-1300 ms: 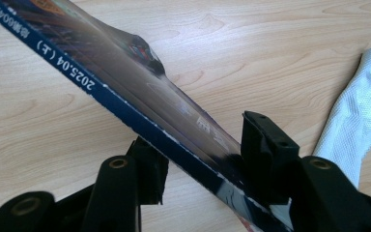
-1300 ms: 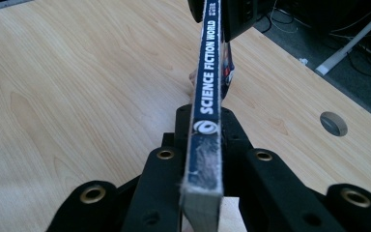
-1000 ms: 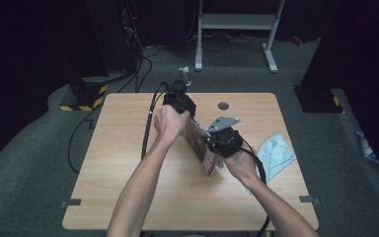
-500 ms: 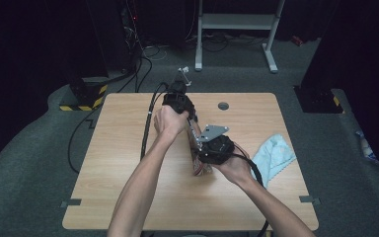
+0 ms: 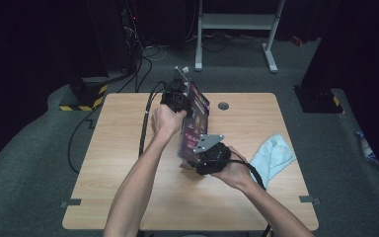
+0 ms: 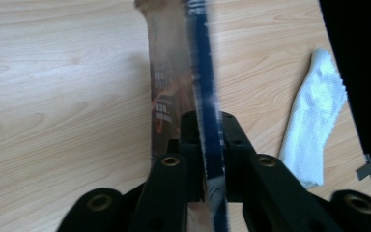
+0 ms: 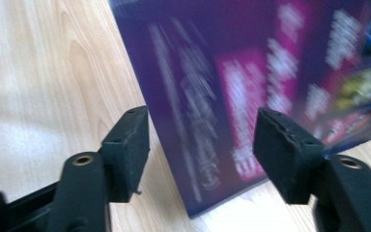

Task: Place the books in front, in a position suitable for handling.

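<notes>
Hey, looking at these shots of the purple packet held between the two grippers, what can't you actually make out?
- Print on the purple packet: motion blur in the right gripper view, too small in the high view.
- Packet's face in the left gripper view: seen edge-on, top cut off by the frame.
- Right gripper in the high view: the jaws are hidden under its body and grey plate.
- Blue cloth: its far side runs into the dark table edge.

**Where everything sits on my table**

The packet [image 5: 196, 123] stands on edge mid-table [image 5: 118, 163], its near end resting on the wood. My left gripper [image 5: 181, 98] is at its far end, my right gripper [image 5: 197, 155] at its near end. The cloth [image 5: 275, 157] lies right of both, near the table's right edge.
</notes>
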`<state>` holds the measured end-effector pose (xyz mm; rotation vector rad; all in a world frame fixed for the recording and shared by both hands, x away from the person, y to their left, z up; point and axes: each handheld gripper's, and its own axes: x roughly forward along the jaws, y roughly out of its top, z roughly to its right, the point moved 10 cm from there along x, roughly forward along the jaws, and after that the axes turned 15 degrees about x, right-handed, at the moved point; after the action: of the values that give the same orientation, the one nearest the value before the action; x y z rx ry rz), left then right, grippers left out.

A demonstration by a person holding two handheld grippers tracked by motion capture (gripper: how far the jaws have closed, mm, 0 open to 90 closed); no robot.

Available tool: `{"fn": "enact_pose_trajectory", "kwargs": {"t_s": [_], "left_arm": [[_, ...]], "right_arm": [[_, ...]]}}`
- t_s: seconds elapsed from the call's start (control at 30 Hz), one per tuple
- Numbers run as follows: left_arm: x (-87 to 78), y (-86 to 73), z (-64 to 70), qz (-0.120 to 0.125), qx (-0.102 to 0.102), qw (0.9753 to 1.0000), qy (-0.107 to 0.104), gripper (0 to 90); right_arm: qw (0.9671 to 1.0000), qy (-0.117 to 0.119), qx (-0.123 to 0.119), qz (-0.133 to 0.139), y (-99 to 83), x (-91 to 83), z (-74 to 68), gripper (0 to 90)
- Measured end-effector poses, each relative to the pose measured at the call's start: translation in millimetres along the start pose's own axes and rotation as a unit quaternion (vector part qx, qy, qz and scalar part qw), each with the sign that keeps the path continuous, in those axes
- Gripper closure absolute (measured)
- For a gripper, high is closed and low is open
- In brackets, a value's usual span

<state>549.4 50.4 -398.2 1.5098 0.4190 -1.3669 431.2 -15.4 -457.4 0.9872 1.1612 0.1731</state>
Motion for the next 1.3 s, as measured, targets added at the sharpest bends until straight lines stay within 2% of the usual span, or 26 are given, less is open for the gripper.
{"fn": "enact_pose_trajectory", "kwargs": {"t_s": [0.13, 0.33, 0.47, 0.63, 0.73, 0.83, 0.97, 1.07, 1.17, 1.3], "left_arm": [[-3.0, -6.0, -3.3, -0.012, 0.020, 0.9996, 0.015, 83.8], [-13.7, -14.1, -9.2, -0.019, 0.048, 0.9984, 0.021, 83.7], [-22.3, -17.3, -10.4, -0.017, 0.056, 0.9981, 0.020, 83.7], [-28.2, -21.6, -15.5, -0.014, 0.072, 0.9970, 0.027, 83.7], [-28.3, -24.7, -19.2, -0.015, 0.075, 0.9967, 0.028, 83.7], [-26.3, -27.4, -19.6, -0.021, 0.080, 0.9963, 0.022, 83.6], [-24.7, -29.2, -17.0, -0.027, 0.096, 0.9948, 0.023, 83.6], [-25.7, -29.3, -13.5, -0.023, 0.107, 0.9938, 0.023, 83.6], [-27.5, -30.4, -9.3, -0.021, 0.120, 0.9925, 0.013, 83.6], [-30.3, -32.8, -5.4, -0.020, 0.131, 0.9912, 0.010, 83.6]], "right_arm": [[0.9997, 0.007, 0.021, -0.002, -6.7, -3.2, 8.6, 39.3], [0.9990, -0.011, 0.042, -0.013, -23.7, -5.6, 28.0, 40.8], [0.9973, -0.027, 0.063, -0.027, -39.5, -7.1, 45.1, 41.4], [0.9934, -0.053, 0.094, -0.039, -63.1, -12.7, 69.0, 41.1], [0.9897, -0.073, 0.112, -0.050, -80.6, -17.3, 84.7, 40.7], [0.9861, -0.082, 0.132, -0.059, -97.3, -21.0, 96.6, 40.5], [0.9837, -0.088, 0.143, -0.064, -111.5, -24.3, 106.6, 40.7], [0.9815, -0.092, 0.153, -0.069, -118.2, -24.9, 113.0, 40.9], [0.9808, -0.091, 0.158, -0.070, -123.6, -24.3, 117.8, 41.2], [0.9772, -0.101, 0.166, -0.085, -135.2, -25.5, 124.1, 40.9]]}}
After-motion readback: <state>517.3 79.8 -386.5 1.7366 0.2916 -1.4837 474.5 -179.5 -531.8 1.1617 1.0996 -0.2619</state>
